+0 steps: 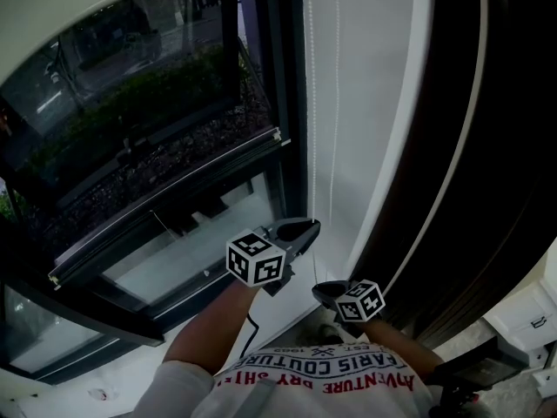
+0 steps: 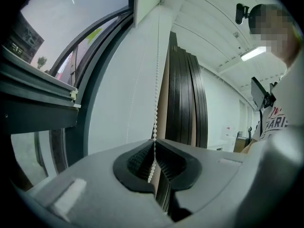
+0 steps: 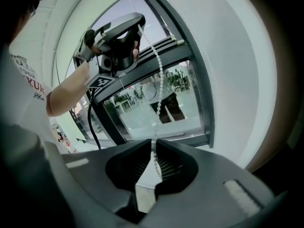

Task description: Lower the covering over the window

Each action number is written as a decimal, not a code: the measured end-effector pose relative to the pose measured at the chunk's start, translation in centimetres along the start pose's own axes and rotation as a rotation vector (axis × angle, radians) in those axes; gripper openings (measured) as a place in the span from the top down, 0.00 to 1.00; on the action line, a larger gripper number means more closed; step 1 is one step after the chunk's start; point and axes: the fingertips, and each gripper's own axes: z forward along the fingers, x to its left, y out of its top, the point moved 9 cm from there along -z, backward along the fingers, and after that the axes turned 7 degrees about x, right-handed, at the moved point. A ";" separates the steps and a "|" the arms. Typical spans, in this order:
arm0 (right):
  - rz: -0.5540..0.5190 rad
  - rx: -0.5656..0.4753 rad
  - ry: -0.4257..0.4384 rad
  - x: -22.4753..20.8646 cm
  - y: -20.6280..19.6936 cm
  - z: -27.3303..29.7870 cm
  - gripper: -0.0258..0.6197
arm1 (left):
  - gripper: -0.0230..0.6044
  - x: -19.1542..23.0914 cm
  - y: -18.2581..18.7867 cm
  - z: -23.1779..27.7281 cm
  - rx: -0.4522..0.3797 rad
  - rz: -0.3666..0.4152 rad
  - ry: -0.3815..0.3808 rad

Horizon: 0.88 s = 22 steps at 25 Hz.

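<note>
A dark see-through roller shade covers the upper part of the window, and its bottom rail hangs about halfway down. The white bead chain hangs beside the window frame. My left gripper is level and shut on the chain, which runs down between its pads. My right gripper is just below it, tilted down, and shut on the same chain. The right gripper view shows the left gripper above, with the chain looping down from it.
Dark wooden panels lean against the wall to the right of the chain. A white wall strip lies between them and the dark window frame. A white box sits on the floor at lower right.
</note>
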 end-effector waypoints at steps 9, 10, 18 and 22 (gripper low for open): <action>-0.140 -0.134 -0.009 1.1 6.9 -6.0 0.76 | 0.95 -0.7 -0.4 -0.6 0.022 0.041 0.022; -0.165 -0.172 -0.019 1.3 8.2 -7.3 0.76 | 0.95 -0.7 -0.4 -0.8 0.026 0.049 0.025; -0.314 -0.512 -0.045 4.9 20.1 -18.1 0.77 | 0.95 -1.8 -0.4 -1.7 0.043 0.089 0.006; -0.326 -0.607 0.021 6.8 25.0 -20.6 0.77 | 0.95 -2.5 -0.3 -1.5 0.051 0.106 -0.001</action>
